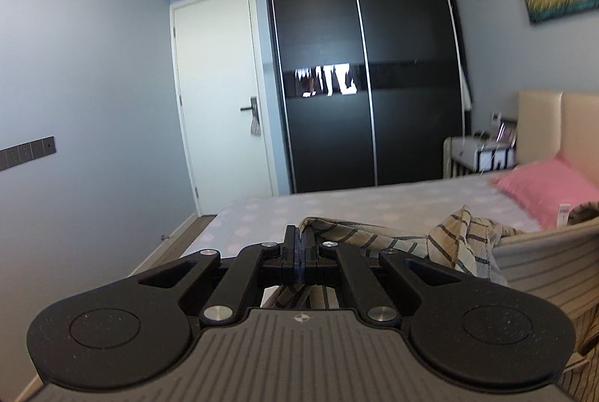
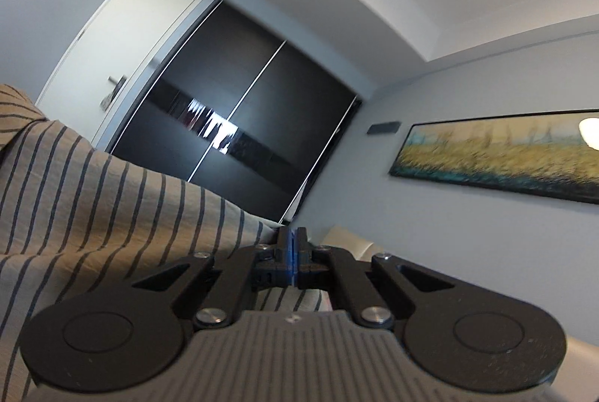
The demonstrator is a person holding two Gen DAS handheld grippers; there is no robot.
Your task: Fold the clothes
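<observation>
A beige garment with thin dark stripes point(image 1: 460, 233) is lifted above the bed point(image 1: 337, 211). My left gripper point(image 1: 299, 233) is shut on one edge of it, and the cloth trails off to the right in bunched folds. In the right wrist view the same striped garment point(image 2: 93, 192) spreads wide across the left side, hanging taut. My right gripper point(image 2: 292, 237) is shut on its edge and tilted upward toward the ceiling.
A pink pillow point(image 1: 550, 192) lies at the head of the bed by a cream headboard point(image 1: 554, 124). Behind stand a black sliding wardrobe point(image 1: 367, 79), a white door point(image 1: 221, 94) and a bedside table point(image 1: 479, 151). A framed painting point(image 2: 498, 154) hangs on the wall.
</observation>
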